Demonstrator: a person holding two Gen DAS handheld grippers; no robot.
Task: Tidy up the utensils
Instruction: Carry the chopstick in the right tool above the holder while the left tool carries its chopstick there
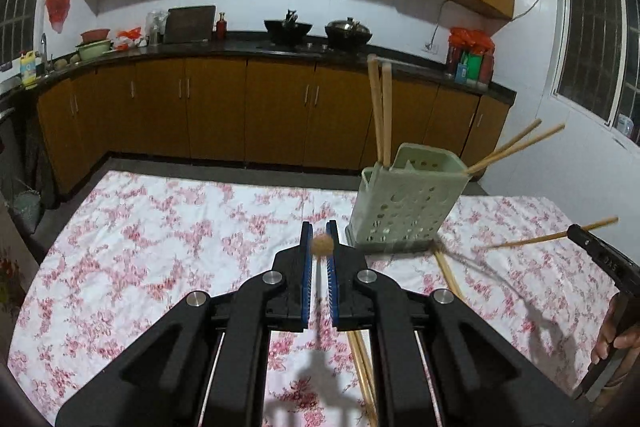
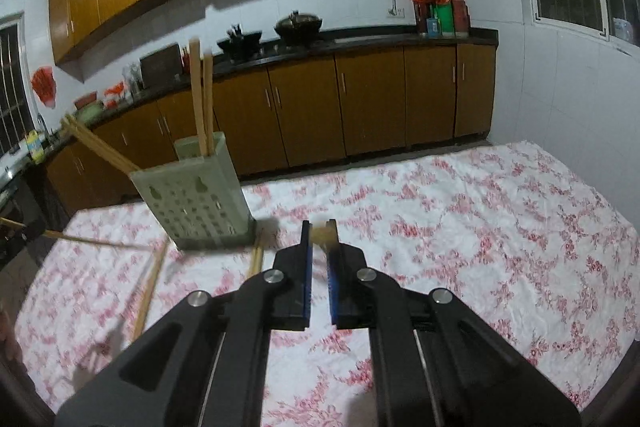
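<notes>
The left gripper's fingers (image 1: 307,247) are nearly closed on one chopstick (image 1: 322,244), seen end-on. Right of it on the floral-clothed counter (image 1: 160,227) stands the green perforated holder (image 1: 408,203), with loose chopsticks (image 1: 448,279) at its base. The right gripper (image 2: 319,229) also pinches a chopstick (image 2: 323,233). We judge either stick could pivot, miss the opening, or tip the holder.

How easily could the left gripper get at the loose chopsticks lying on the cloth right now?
Probably not easily: the left gripper is already shut on a chopstick. The loose chopsticks lie uncovered beside the green holder, so the path itself looks free.
</notes>
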